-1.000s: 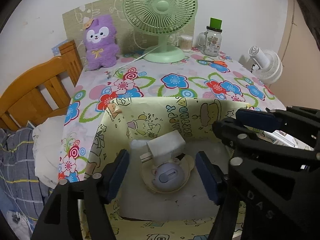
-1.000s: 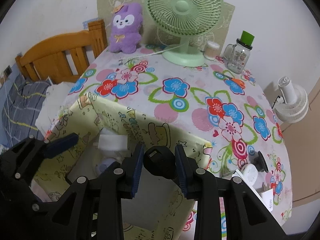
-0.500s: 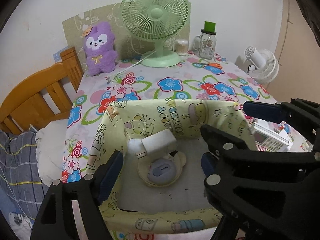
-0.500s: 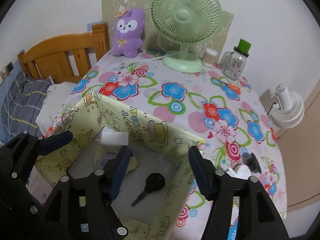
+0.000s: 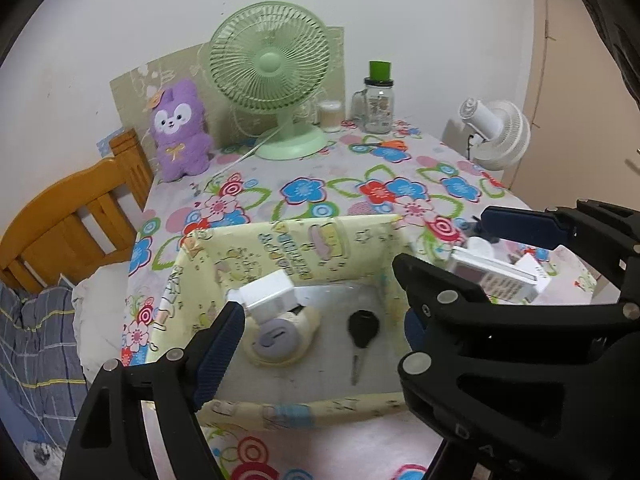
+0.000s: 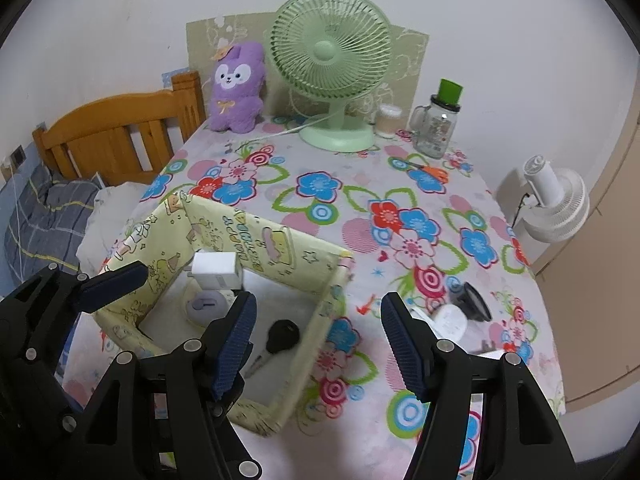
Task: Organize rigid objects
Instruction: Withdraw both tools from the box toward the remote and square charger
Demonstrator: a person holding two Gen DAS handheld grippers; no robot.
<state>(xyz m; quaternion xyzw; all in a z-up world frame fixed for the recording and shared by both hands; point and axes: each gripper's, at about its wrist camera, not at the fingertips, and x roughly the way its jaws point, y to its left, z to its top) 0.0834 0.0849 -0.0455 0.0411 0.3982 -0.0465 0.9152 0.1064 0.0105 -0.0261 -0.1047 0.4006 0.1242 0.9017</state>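
On the counter (image 6: 400, 208), covered in a flower-print cloth, stands an open-topped yellow fabric box printed with cartoon figures (image 5: 288, 248), at the near left. Inside it, on the grey bottom, lies a black-headed car key (image 5: 362, 330) with its metal blade pointing toward the near side. Just to its left in the box sits a round cream-coloured gadget with a grey disc on top (image 5: 276, 340), and a white plug adapter (image 5: 268, 292) rests tilted on its far edge.

The left hand-held gripper (image 5: 316, 340) hangs above the box with its blue-padded jaws spread wide; nothing is clamped between them, and the key and the cream gadget show in the gap well below. The right hand-held gripper (image 6: 320, 344) hovers over the box's right wall, its jaws about half apart and empty; the key is visible just beside its left pad.

To the right of the box, on the cloth, lie a small white round object (image 6: 450, 318), a black round piece (image 6: 476, 302) and a white calculator-like device (image 5: 492, 276). At the far end stand a pale green desk fan (image 6: 330, 52), a purple plush rabbit (image 6: 236, 88), a glass jar with a green lid (image 6: 438, 124) and orange-handled scissors (image 6: 432, 170).
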